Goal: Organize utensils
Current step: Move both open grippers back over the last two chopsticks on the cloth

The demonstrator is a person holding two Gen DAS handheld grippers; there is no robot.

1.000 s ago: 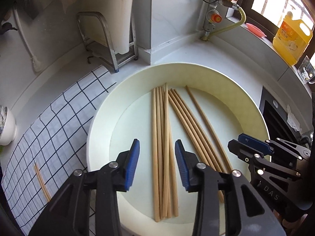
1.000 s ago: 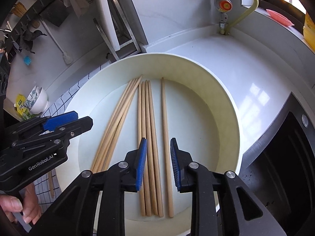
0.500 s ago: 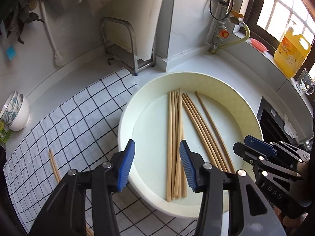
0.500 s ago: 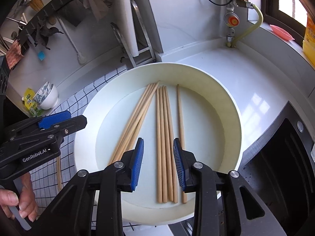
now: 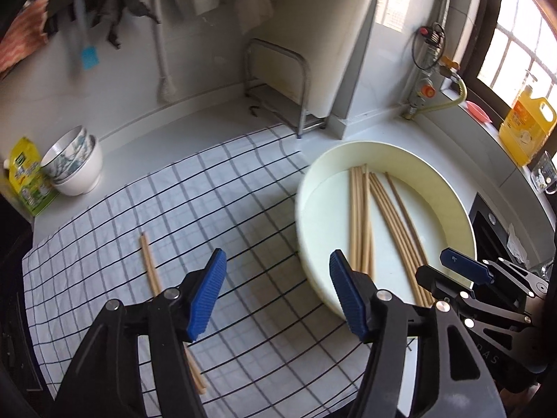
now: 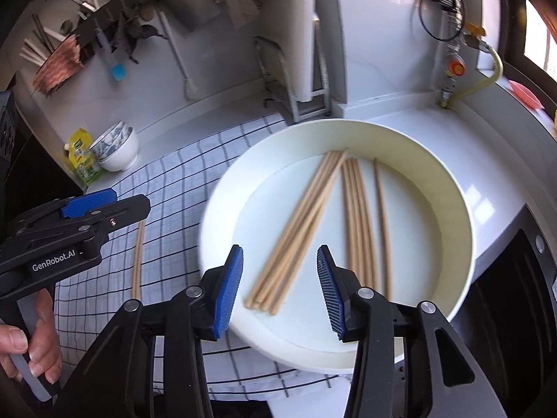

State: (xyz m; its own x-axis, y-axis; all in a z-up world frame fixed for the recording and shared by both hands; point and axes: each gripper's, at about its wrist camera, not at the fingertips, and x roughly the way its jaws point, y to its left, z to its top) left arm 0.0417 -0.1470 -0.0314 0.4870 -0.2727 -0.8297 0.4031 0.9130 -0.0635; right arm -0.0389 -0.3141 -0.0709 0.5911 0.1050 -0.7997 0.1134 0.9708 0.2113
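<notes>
Several wooden chopsticks lie in a round cream basin at the right of the left wrist view; they also show in the right wrist view inside the basin. A pair of chopsticks lies on the checked cloth, also in the right wrist view. My left gripper is open and empty above the cloth, left of the basin. My right gripper is open and empty above the basin's near rim.
Stacked bowls and a yellow packet stand at the far left. A metal rack stands at the back wall. A yellow detergent bottle is on the sill. A dark stove edge lies right of the basin.
Both grippers have pulled back and up from the basin and opened wider. The left one has swung left over the checked cloth; the pair of chopsticks there is now in fuller view.
</notes>
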